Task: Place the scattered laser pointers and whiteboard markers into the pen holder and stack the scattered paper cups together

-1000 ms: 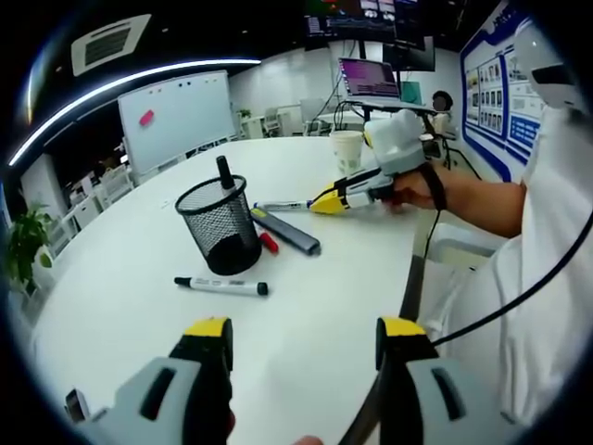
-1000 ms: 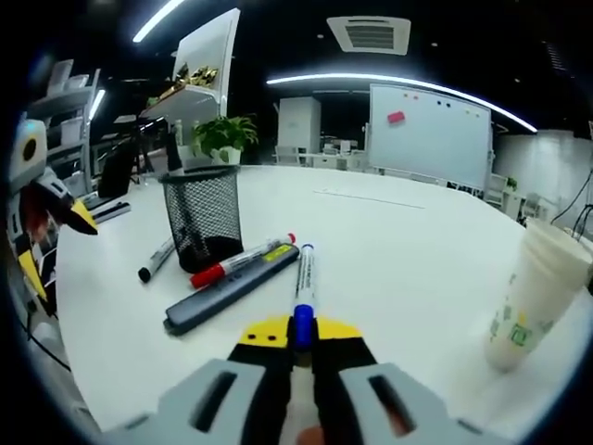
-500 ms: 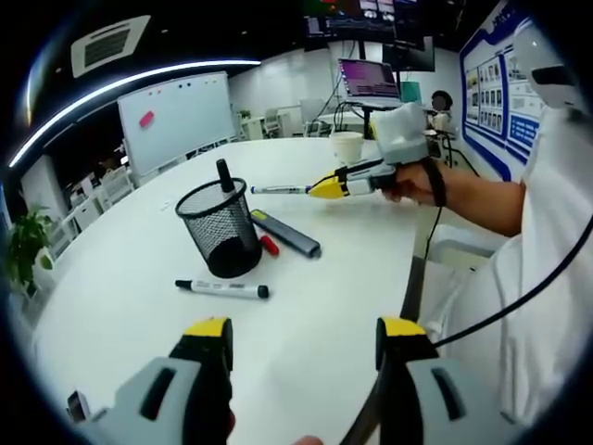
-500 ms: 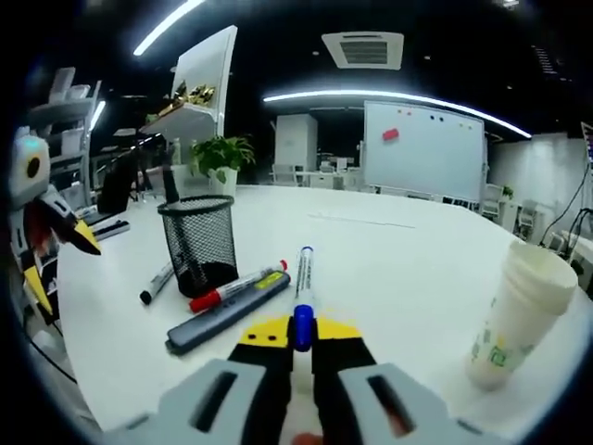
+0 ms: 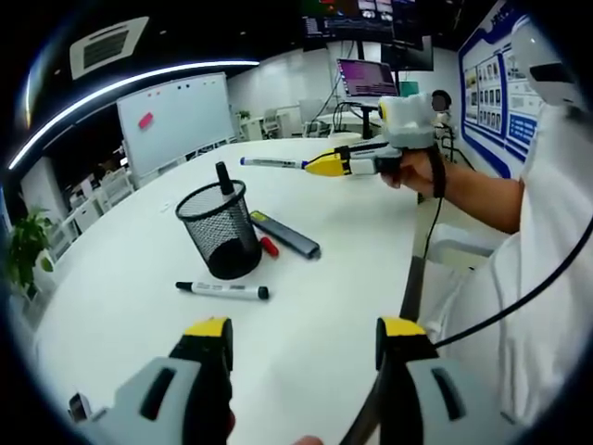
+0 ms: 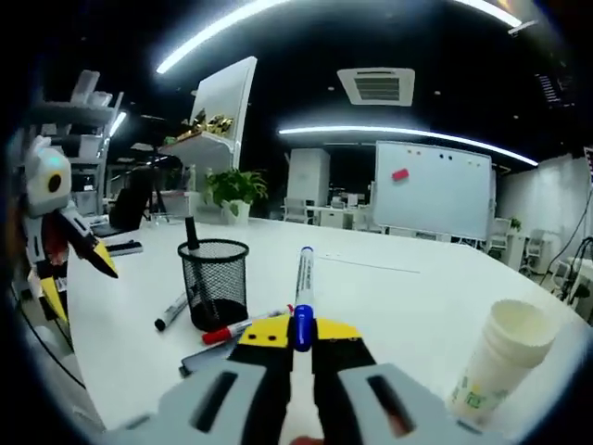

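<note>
Right now my left gripper (image 5: 301, 343) hangs with jaws apart above the white worktop (image 5: 306, 278), near the mesh pen holder (image 5: 220, 227). A black-capped marker (image 5: 222, 289) lies just before the holder. My right gripper (image 6: 296, 336) is clamped on a blue marker (image 6: 302, 278), raised above the holder; the paper cups (image 6: 491, 371) stand well right.

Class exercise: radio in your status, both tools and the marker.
Right tool shut on blue marker, held above the table. Left tool open. Pen holder ahead, path unobstructed.
</note>
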Demonstrator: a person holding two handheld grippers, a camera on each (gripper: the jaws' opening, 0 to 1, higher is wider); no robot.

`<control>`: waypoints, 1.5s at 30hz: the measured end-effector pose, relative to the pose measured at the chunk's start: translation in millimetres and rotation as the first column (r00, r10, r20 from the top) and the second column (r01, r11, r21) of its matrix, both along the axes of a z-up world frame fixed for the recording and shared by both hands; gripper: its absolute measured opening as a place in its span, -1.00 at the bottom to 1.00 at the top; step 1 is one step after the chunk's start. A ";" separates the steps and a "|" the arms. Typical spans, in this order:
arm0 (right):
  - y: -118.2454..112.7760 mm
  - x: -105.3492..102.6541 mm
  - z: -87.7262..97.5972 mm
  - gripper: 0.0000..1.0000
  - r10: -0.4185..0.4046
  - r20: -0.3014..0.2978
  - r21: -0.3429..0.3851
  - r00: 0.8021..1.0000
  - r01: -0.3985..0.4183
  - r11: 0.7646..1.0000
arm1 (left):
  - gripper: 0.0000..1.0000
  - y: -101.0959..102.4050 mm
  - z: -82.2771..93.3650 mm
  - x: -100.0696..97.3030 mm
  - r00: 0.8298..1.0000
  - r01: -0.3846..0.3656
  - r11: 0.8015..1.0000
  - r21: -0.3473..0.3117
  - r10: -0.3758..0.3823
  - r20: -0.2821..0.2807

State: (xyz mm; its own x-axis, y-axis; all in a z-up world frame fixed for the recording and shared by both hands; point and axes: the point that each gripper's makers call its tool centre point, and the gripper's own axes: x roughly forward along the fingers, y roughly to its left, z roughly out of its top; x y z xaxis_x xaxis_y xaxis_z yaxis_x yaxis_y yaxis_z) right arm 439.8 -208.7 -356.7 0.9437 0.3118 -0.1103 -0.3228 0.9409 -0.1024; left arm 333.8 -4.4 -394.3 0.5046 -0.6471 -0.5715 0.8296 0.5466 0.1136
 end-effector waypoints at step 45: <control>53.1 -22.4 26.7 -0.84 0.242 0.080 -0.085 0.967 -0.236 0.968 | 0.27 4.1 -3.4 1.2 1.000 -0.012 1.000 -0.010 0.012 -0.007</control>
